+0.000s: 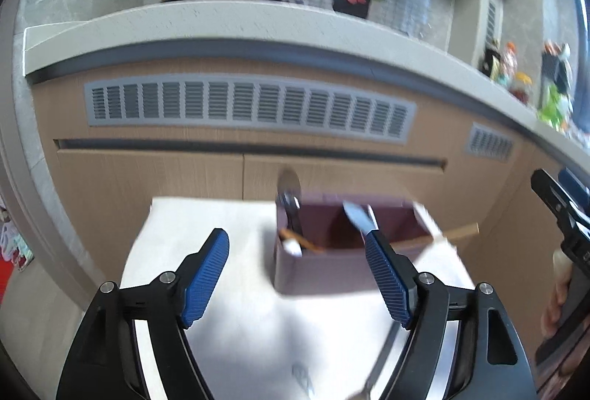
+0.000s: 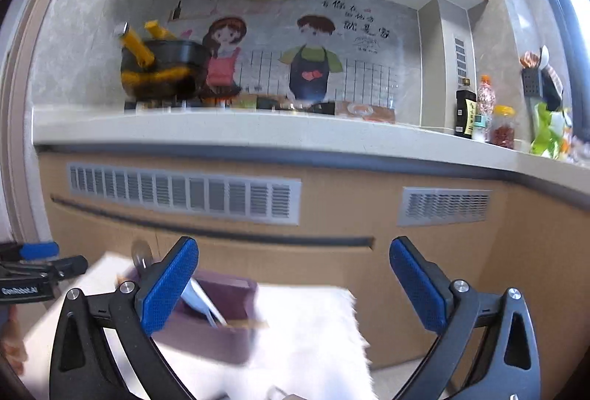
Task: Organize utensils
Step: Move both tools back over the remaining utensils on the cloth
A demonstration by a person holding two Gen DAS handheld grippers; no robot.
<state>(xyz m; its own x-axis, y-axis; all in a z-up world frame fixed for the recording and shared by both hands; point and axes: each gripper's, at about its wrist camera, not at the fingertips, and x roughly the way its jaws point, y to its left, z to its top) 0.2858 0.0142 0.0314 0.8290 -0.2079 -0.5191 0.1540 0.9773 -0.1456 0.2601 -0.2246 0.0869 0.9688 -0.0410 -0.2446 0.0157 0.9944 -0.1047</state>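
Note:
A mauve utensil box stands on a white table; it also shows in the right wrist view. Several utensils lean in it: a metal ladle, a knife blade and wooden chopsticks. A metal utensil lies on the table near me. My left gripper is open and empty, just short of the box. My right gripper is open and empty, above the table to the right of the box. The right gripper also shows at the left view's right edge.
A wooden cabinet with grey vents rises behind the table under a white counter. A black and yellow pot and bottles stand on the counter. The table's right edge is close.

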